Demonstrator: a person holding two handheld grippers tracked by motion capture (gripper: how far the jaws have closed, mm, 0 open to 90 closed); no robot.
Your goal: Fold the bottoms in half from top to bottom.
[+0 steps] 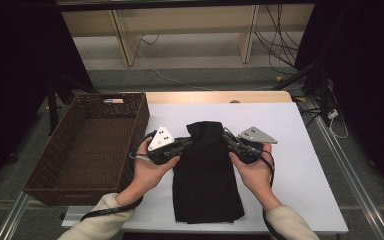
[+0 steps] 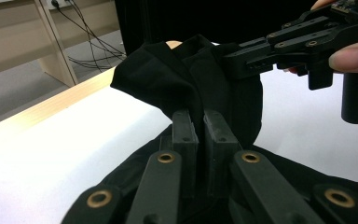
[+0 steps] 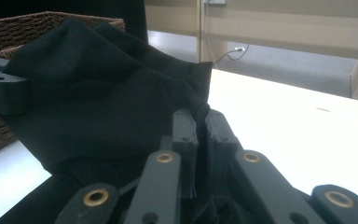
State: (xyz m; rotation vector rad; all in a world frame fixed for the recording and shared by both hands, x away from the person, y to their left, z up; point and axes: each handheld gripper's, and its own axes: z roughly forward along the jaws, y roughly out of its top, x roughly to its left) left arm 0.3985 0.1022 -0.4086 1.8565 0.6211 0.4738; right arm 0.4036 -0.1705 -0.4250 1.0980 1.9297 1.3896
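Black cloth pinched at its far end by both hand-held grippers, centre of the white tabletop.

The black cloth (image 1: 207, 175) lies in the middle of the high view, its long axis running from the bottom edge of the tabletop (image 1: 300, 165) up toward the far edge; the near part lies flat, the far end is lifted and bunched. The left hand-held gripper (image 1: 187, 141) pinches that raised end from the left, the right hand-held gripper (image 1: 225, 139) from the right, each with jaws pressed together on a fold of fabric. A brown wicker basket (image 1: 60, 150) stands at the left of the frame, just beside the tabletop's left edge.
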